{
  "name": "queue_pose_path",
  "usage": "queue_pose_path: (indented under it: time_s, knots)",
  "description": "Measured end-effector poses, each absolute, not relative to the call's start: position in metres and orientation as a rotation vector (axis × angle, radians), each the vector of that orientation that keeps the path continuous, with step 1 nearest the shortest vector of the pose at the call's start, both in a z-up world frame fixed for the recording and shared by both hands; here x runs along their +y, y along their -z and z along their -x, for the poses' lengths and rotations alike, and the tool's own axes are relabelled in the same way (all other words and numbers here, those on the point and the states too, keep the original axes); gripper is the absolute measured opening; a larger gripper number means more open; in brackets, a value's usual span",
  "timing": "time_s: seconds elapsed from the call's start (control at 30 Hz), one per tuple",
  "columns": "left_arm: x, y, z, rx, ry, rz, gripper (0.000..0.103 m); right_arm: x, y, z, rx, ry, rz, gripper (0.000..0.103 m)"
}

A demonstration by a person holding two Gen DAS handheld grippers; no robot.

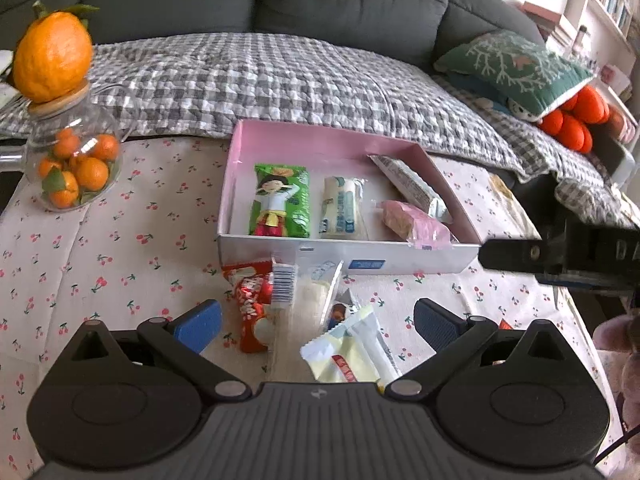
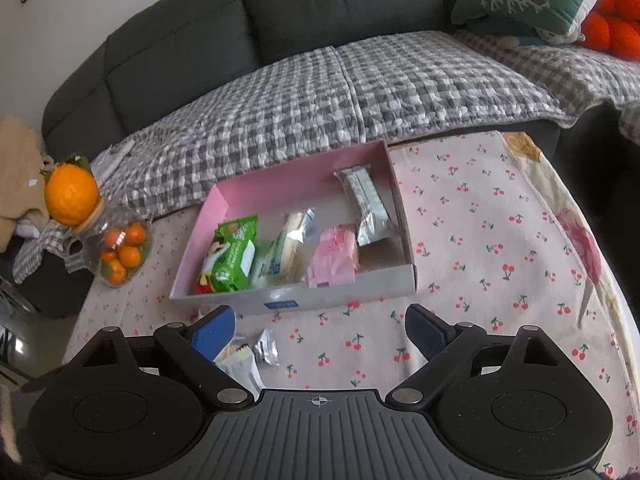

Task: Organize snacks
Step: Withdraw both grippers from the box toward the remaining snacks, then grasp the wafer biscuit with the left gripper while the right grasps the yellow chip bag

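Observation:
A pink-lined box (image 1: 320,142) (image 2: 384,284) on the cherry-print tablecloth holds a green packet (image 1: 282,200) (image 2: 232,258), a white-blue packet (image 1: 342,208) (image 2: 282,250), a pink packet (image 1: 416,222) (image 2: 334,258) and a silver bar (image 1: 408,182) (image 2: 368,208). Loose snacks lie in front of the box: a red packet (image 1: 252,308), a clear barcode packet (image 1: 310,284) and a pale yellow packet (image 1: 354,352). My left gripper (image 1: 318,320) is open above these. My right gripper (image 2: 320,332) is open over bare cloth, with a small silver packet (image 2: 266,348) near its left finger.
A glass jar of small oranges (image 1: 74,160) (image 2: 120,248) with a big orange on its lid stands left of the box. A grey sofa with a checked cover (image 1: 280,72) lies behind the table. The right gripper's body (image 1: 560,256) shows at the right of the left wrist view.

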State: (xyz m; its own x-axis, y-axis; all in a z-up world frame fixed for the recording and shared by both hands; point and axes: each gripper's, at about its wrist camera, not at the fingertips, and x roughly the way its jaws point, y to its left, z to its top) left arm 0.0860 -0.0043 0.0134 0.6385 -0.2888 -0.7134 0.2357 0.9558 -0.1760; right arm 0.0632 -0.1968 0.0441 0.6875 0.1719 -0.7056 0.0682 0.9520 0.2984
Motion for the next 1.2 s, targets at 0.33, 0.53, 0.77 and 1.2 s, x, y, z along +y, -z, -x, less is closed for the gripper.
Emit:
queue_pose_path:
  time_s: [0.33,0.53,0.77,1.2]
  knots:
    - [0.023,-0.004,-0.074,0.812,0.252,0.082,0.102,-0.195,-0.024,-0.047,0.832,-0.064,-0.257,0.095]
    - [0.038,0.001,-0.062,0.804,0.242,0.078,0.102,-0.192,-0.018,-0.033,0.823,-0.078,-0.217,0.095]
    - [0.052,0.012,-0.05,0.81,0.239,0.052,0.102,-0.188,-0.01,-0.018,0.813,-0.101,-0.166,0.095]
    - [0.064,0.027,-0.029,0.806,0.334,-0.082,0.102,-0.146,0.013,0.006,0.79,-0.332,0.068,0.095]
